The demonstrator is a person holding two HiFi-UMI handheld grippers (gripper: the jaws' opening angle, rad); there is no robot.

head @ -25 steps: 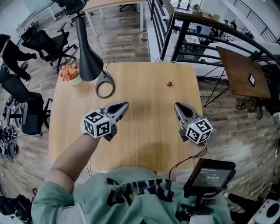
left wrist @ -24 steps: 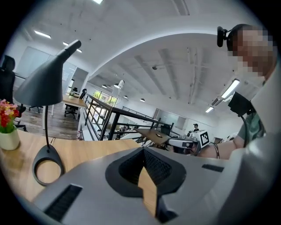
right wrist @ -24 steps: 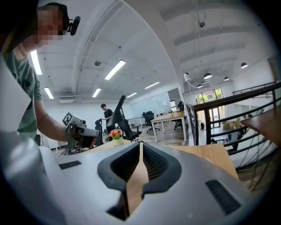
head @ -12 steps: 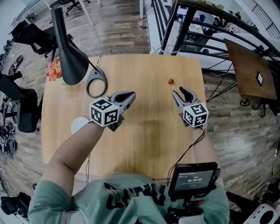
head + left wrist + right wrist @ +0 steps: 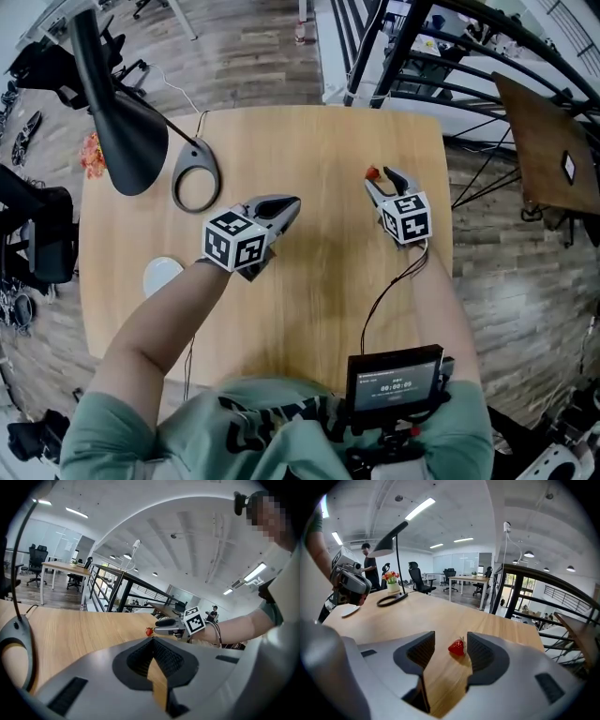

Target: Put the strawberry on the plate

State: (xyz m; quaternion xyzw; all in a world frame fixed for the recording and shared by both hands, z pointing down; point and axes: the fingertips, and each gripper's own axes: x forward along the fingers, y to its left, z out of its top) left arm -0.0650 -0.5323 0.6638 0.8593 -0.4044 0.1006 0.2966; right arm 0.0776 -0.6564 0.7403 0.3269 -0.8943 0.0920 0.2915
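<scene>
Fingers point(image 5: 480, 653) of the right gripper point(image 5: 451, 651) stand spread, having just been opening, and the strawberry point(image 5: 456, 647) sits between them on the wooden table point(image 5: 440, 616), much closer to the right-hand pad than to the other; whether it touches that pad cannot be told, and neither pad presses on it. From the head view this gripper point(image 5: 382, 178) lies low over the far right part of the table point(image 5: 309, 291), its marker cube toward the person, with the small red strawberry point(image 5: 372, 173) just at its tips. On the left gripper point(image 5: 152, 644) the two pads are pressed together at the tip with nothing caught between them, only a narrow wedge of tabletop showing lower down. That gripper point(image 5: 291, 204) hovers near the middle of the table, pointing toward the far right, well apart from the fruit. A white plate point(image 5: 162, 276) lies near the table's left edge, just left of the person's left forearm point(image 5: 164, 319) and well apart from the strawberry. Beyond the plate stands a black desk lamp point(image 5: 127, 141), whose ring-shaped base point(image 5: 195, 178) rests flat on the wood, and a small pot of flowers point(image 5: 92, 155) shows partly behind the lampshade. A small screen point(image 5: 394, 382) hangs at the person's chest, and a cable runs from it to the right gripper.
</scene>
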